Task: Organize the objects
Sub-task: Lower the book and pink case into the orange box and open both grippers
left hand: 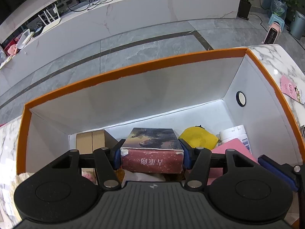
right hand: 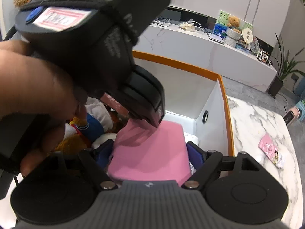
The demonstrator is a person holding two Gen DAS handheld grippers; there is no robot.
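Observation:
An orange-rimmed white storage box (left hand: 133,70) stands on a marble table. My left gripper (left hand: 151,152) is shut on a small card box (left hand: 152,160) with a picture on top and a dark red side, held low inside the storage box. In the right wrist view my right gripper (right hand: 149,148) straddles a flat pink box (right hand: 150,152) that lies inside the storage box (right hand: 177,63). Its blue pads (right hand: 194,152) stand just beside the box edges, open. The left gripper's body (right hand: 85,47) and the hand (right hand: 28,85) holding it fill the upper left of that view.
Inside the storage box lie a brown carton (left hand: 90,143), a yellow item (left hand: 198,138), a white bottle (left hand: 234,133) and plush toys (right hand: 82,131). A pink card (right hand: 271,152) lies on the marble table (right hand: 257,118) to the right. Grey floor and a long white counter lie beyond.

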